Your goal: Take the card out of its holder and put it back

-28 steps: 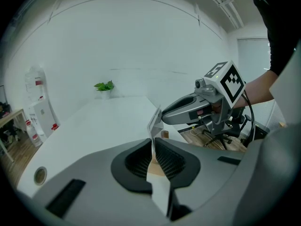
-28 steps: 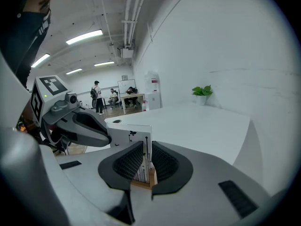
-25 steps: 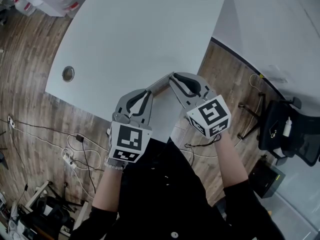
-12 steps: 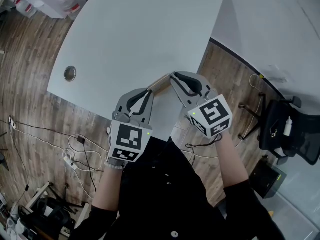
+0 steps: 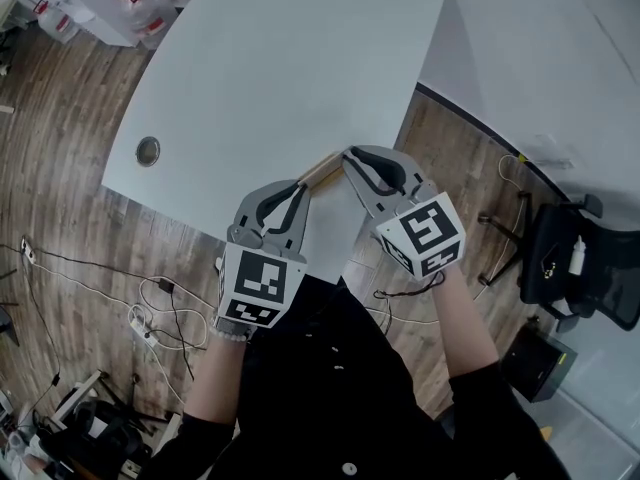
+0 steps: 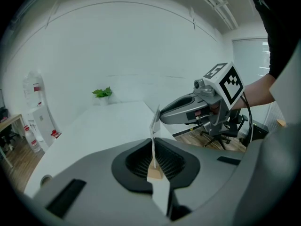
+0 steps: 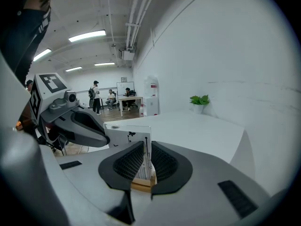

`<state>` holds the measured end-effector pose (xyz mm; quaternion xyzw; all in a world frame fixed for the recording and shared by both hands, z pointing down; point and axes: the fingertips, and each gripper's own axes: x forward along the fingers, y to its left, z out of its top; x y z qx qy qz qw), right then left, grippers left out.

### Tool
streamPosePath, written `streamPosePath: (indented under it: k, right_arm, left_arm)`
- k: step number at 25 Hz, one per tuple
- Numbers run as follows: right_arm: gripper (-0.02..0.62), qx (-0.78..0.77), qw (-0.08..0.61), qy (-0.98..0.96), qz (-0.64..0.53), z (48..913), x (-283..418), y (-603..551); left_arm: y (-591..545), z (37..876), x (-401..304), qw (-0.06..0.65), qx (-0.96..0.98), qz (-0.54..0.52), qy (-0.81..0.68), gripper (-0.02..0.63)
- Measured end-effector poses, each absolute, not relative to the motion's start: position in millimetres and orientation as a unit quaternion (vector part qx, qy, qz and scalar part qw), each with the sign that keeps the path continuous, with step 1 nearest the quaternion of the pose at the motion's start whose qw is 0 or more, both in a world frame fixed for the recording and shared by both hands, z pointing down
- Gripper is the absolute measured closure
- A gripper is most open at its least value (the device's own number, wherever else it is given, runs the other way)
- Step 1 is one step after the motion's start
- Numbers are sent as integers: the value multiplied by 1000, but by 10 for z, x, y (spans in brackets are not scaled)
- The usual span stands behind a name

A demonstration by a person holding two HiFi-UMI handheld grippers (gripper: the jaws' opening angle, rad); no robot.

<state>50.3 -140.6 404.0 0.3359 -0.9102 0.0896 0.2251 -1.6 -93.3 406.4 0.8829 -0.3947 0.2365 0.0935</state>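
Both grippers meet over the near edge of the white table point(image 5: 280, 58) and hold one small piece between them. It is a wooden card holder point(image 5: 322, 169) with a white printed card point(image 7: 123, 136) standing in it. My left gripper point(image 5: 301, 190) is shut, with the card point(image 6: 154, 126) edge-on between its pads and the wooden base point(image 6: 154, 173) low in the jaws. My right gripper point(image 5: 349, 159) is shut on the card, and the wooden base point(image 7: 141, 184) shows just under its pads. Each gripper shows in the other's view: the right gripper point(image 6: 162, 117), the left gripper point(image 7: 107, 140).
A round cable grommet point(image 5: 148, 150) sits near the table's left edge. A potted plant point(image 6: 103, 94) stands at the far end. Cables and a power strip point(image 5: 140, 313) lie on the wooden floor at left; a black office chair point(image 5: 575, 263) stands at right. People sit at a distant desk point(image 7: 110, 98).
Both grippers stay shut and together. The piece between them has turned slightly, so its wooden base shows more from above. The head view has shifted a little.
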Motion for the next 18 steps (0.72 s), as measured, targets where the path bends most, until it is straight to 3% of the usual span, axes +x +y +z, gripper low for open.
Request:
streamPosePath:
  k: [18]
  right_arm:
    - [515,362,193,-911,45,3425,529,-1385]
  left_arm:
    - [-923,3506,3,44,891,221,-393,578]
